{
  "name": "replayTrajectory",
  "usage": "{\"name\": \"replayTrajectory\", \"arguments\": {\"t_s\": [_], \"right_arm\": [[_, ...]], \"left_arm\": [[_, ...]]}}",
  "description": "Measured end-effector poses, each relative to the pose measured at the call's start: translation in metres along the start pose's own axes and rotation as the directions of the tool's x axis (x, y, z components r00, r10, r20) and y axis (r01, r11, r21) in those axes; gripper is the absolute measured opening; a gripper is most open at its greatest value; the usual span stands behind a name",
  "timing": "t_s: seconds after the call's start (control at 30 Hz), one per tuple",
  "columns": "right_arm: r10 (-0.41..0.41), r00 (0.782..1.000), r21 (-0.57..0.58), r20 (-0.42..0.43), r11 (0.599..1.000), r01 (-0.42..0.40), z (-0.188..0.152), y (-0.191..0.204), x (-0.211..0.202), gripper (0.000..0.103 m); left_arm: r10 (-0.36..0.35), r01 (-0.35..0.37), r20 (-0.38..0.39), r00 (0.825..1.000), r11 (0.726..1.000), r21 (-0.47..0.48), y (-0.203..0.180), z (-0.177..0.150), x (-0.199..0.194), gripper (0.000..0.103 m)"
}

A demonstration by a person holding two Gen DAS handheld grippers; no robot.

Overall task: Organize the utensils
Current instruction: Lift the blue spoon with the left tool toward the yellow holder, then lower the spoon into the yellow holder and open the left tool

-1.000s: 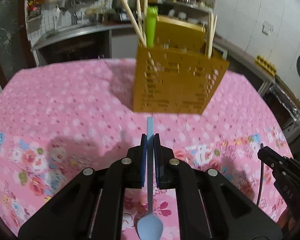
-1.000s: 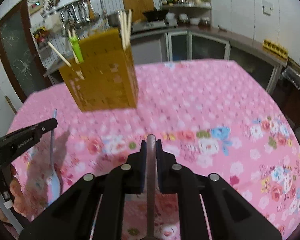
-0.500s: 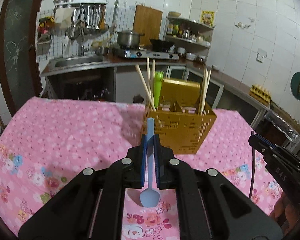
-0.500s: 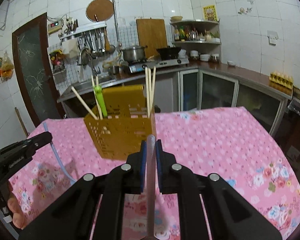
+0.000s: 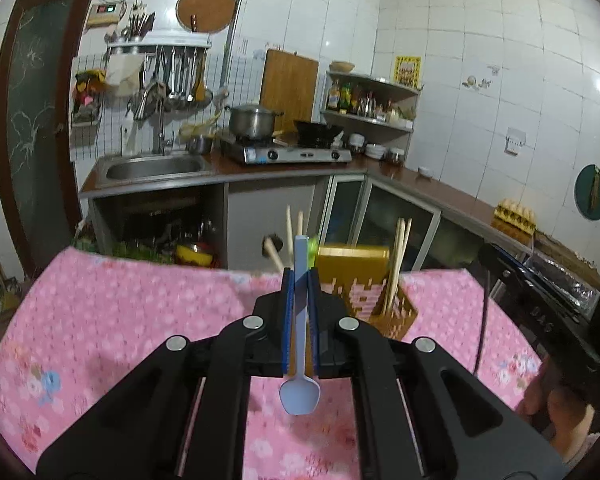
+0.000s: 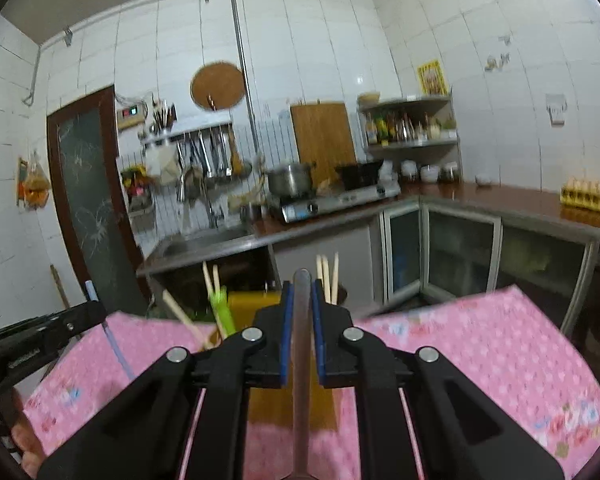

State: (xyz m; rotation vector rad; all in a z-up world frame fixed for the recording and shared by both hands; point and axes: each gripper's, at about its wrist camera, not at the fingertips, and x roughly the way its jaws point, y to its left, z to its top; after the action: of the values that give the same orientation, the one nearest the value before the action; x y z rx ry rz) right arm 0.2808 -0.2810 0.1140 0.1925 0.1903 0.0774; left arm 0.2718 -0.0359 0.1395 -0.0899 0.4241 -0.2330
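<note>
The left gripper [image 5: 301,280] is clamped tight on a blue spoon [image 5: 300,360], handle poking out at 12 o'clock past the pads, bowl hanging at 6 o'clock beneath them. The right gripper [image 6: 301,292] is likewise closed on a dark utensil [image 6: 301,360]; its rounded handle end sticks up past the pads and the shaft runs down to 6 o'clock out of frame, so what kind it is cannot be told.

The yellow caddy [image 5: 356,276] stands on the pink cloth [image 5: 120,312] just past the left gripper, at about 1 o'clock of its tips. In the right view the caddy [image 6: 252,304] sits directly behind the gripper, mostly hidden by it.

Only the left view shows the spoon's bowl and the caddy's perforated front with chopsticks [image 5: 396,264] upright inside. Only the right view shows the green utensil [image 6: 222,312] clearly, at 10 o'clock of the tips, and the left gripper [image 6: 96,310] from the side, at 9 o'clock.
</note>
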Motion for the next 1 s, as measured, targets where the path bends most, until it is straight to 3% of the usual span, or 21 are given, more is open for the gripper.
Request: {"name": "replayTrajectory", "arguments": {"t_s": [0.2,0.43,0.77,1.0], "right_arm": [[-0.001,0.991,-0.038,0.132,0.999,0.006,0.024,0.010,0.028,0.010],[0.011,0.971,-0.048,0.239,0.999,0.000,0.032,0.014,0.070,0.010],[-0.003,0.971,-0.081,0.238,0.996,0.023,0.009,0.013,0.118,0.010],[0.009,0.987,-0.100,0.160,0.995,0.007,-0.034,0.007,0.119,0.010]], "left_arm": [[-0.008,0.006,0.072,0.997,1.000,0.016,-0.009,0.038,0.006,0.005],[-0.001,-0.005,0.127,0.992,0.999,0.046,-0.022,0.057,0.027,0.005],[-0.013,0.009,0.068,0.998,0.999,0.047,-0.016,0.030,0.089,0.005],[-0.020,0.020,-0.002,1.000,0.999,0.033,0.000,-0.007,0.116,0.005]]}}
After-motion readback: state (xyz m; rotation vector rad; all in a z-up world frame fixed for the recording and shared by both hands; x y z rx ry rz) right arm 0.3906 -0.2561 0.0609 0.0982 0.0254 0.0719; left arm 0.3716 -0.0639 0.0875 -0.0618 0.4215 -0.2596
